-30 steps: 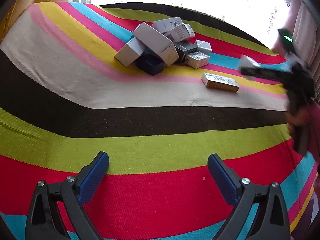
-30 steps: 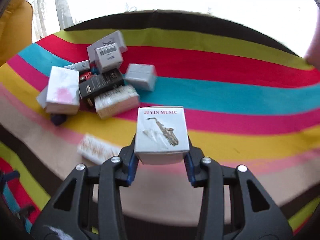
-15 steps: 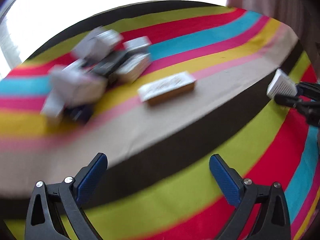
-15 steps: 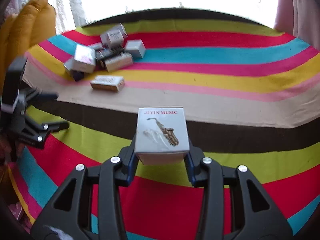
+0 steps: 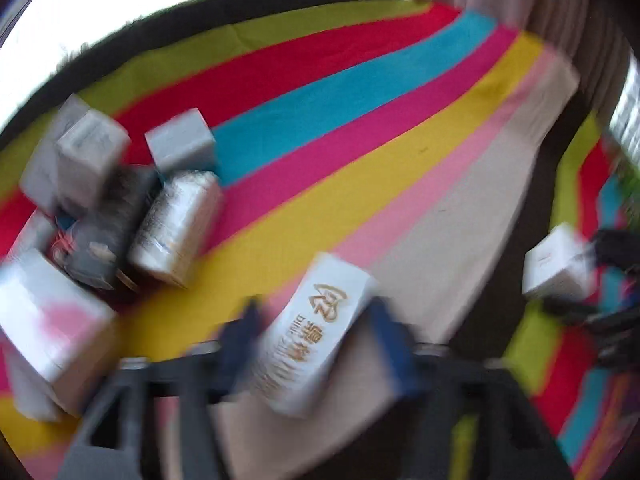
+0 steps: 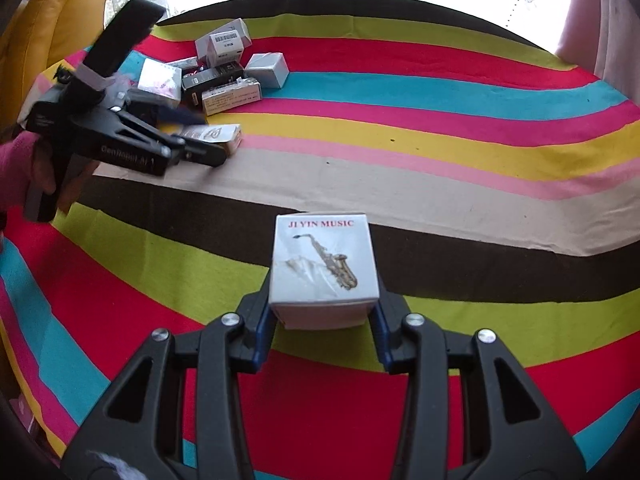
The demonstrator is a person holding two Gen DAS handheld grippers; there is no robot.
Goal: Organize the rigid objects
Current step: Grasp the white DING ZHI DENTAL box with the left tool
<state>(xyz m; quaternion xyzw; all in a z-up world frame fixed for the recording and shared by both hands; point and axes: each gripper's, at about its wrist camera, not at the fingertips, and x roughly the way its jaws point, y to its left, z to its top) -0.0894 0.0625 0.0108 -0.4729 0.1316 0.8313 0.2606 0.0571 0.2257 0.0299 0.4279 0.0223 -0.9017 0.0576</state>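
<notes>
My right gripper [image 6: 320,316] is shut on a white box with a saxophone picture [image 6: 323,266], held above the striped cloth. It also shows at the right of the left wrist view [image 5: 558,268]. My left gripper [image 5: 316,344] has its blue pads on either side of a long white box with gold lettering [image 5: 316,328]; the view is blurred, and contact is unclear. In the right wrist view the left gripper [image 6: 200,142] sits at that box [image 6: 224,136]. A pile of several small boxes [image 6: 224,68] lies behind it.
A striped cloth [image 6: 440,128] covers the whole surface. A yellow cushion [image 6: 52,32] stands at the far left. A pink curtain [image 6: 600,12] hangs at the right. The person's hand in a pink sleeve [image 6: 20,164] holds the left gripper.
My left gripper has swung toward the pile and moved onto the long gold-lettered box, with its jaws now narrower. My right gripper has pulled back from the pile with the saxophone box.
</notes>
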